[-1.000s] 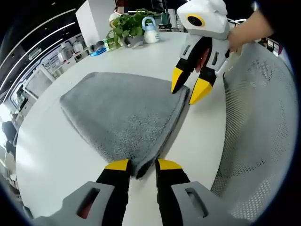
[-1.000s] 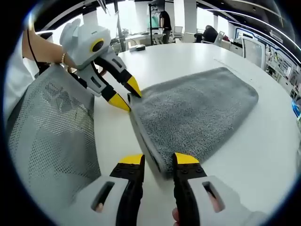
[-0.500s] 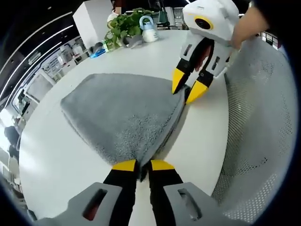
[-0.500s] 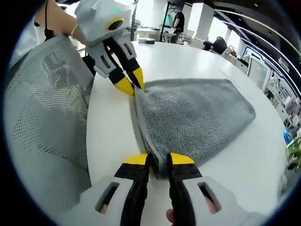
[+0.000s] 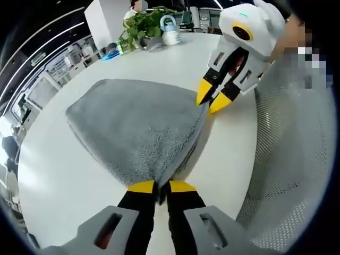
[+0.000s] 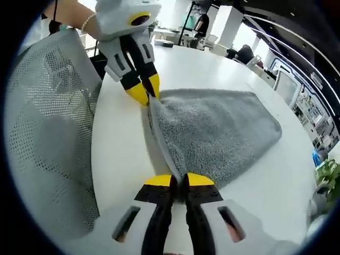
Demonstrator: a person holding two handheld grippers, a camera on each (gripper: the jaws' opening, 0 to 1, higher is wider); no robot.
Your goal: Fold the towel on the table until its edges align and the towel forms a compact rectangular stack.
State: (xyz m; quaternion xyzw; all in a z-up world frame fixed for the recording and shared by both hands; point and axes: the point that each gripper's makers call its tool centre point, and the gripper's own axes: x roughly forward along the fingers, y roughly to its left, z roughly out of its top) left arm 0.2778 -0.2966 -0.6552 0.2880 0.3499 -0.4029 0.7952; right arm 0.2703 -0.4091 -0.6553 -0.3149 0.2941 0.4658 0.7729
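Note:
A grey towel (image 5: 133,125) lies folded on the round white table (image 5: 64,180). In the left gripper view my left gripper (image 5: 156,186) is shut on the towel's near corner, and my right gripper (image 5: 209,98) is shut on the far corner of the same edge. In the right gripper view the towel (image 6: 218,133) spreads to the right, my right gripper (image 6: 179,180) pinches its near corner, and the left gripper (image 6: 146,91) holds the far corner. The edge between the two corners is lifted slightly off the table.
A grey mesh chair back (image 5: 292,143) stands against the table's edge beside both grippers and appears as the chair back (image 6: 42,133) in the right gripper view. A potted plant (image 5: 143,29), a small bottle (image 5: 170,33) and a white box (image 5: 106,21) stand at the far rim.
Both grippers have shut on the towel's corners, having been open around them a second ago. The held edge has risen a little and drawn taut.

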